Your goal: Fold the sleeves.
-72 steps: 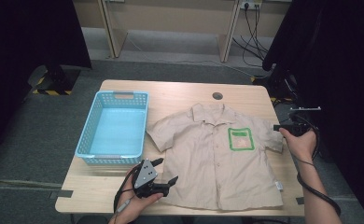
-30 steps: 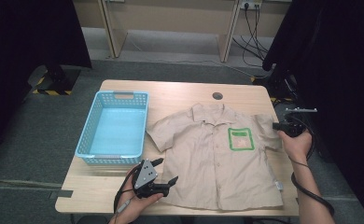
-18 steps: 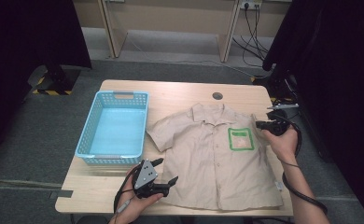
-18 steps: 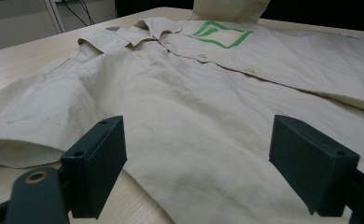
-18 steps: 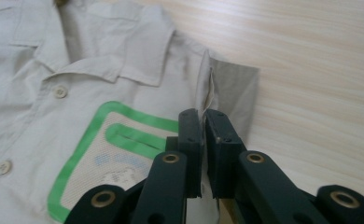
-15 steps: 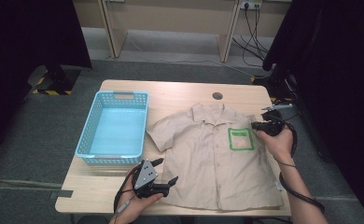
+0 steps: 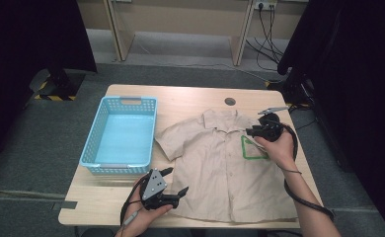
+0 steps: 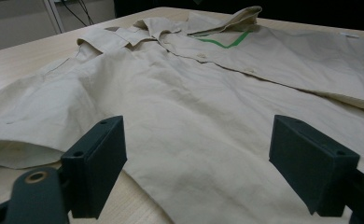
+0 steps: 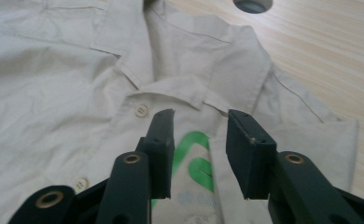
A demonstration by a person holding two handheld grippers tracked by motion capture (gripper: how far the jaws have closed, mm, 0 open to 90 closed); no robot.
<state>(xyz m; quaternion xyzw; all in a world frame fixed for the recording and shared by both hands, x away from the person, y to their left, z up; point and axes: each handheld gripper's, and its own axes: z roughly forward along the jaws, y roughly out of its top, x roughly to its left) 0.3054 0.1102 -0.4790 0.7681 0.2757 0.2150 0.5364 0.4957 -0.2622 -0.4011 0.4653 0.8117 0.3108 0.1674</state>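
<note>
A wooden table (image 7: 190, 98) carries a beige shirt (image 7: 215, 168) spread flat over its right half, collar toward the far edge. A light blue basket (image 7: 101, 131) stands on the left, just beside the shirt's sleeve. The shirt's right sleeve is folded in over the chest, covering part of a green-edged pocket (image 7: 252, 150). The right gripper (image 7: 252, 132) hovers above that folded sleeve — its jaws have just been opening and now stand partly apart, with cloth showing below the gap but nothing pinched. At the near edge the left gripper (image 7: 176, 183) rests by the hem, jaws wide apart — empty.
</note>
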